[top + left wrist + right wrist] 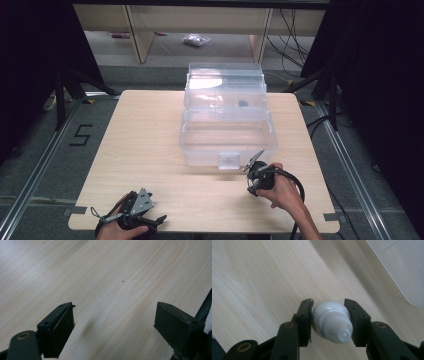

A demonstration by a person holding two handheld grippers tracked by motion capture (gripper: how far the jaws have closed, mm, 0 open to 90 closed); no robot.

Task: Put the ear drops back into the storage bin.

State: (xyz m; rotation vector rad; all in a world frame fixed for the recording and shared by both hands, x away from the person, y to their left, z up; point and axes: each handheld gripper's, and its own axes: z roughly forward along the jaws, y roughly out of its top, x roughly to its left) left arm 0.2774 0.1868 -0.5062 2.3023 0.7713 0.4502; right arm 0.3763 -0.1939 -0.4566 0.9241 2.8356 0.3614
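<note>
Pale wood-grain table (150, 150) sits in a dim room with dark floor all round, a taped "5" (81, 135) marked on the floor to its left. What matters most is the small white bottle (331, 321), ribbed at the neck with its cap end pointing back toward the camera in the right gripper view; it is pinched between the two black jaws of the right gripper (328, 315), which are closed against its sides just above the tabletop. Being round and smooth, it looks liable to slip or roll if the squeeze eased, which may be why it is taken across its widest part. In the high view the right gripper (256, 172) stands just in front of the clear plastic box (227, 132), near the latch (229, 160) on its front wall; the lid stands open at the back, so the box is ready to receive something, and I would guess the bottle is meant for it. Over at the near left corner, the left gripper (137, 212) rests low in the person's hand, well apart from the box; its jaws stand wide apart over bare wood, holding nothing, seemingly parked out of the way.
</note>
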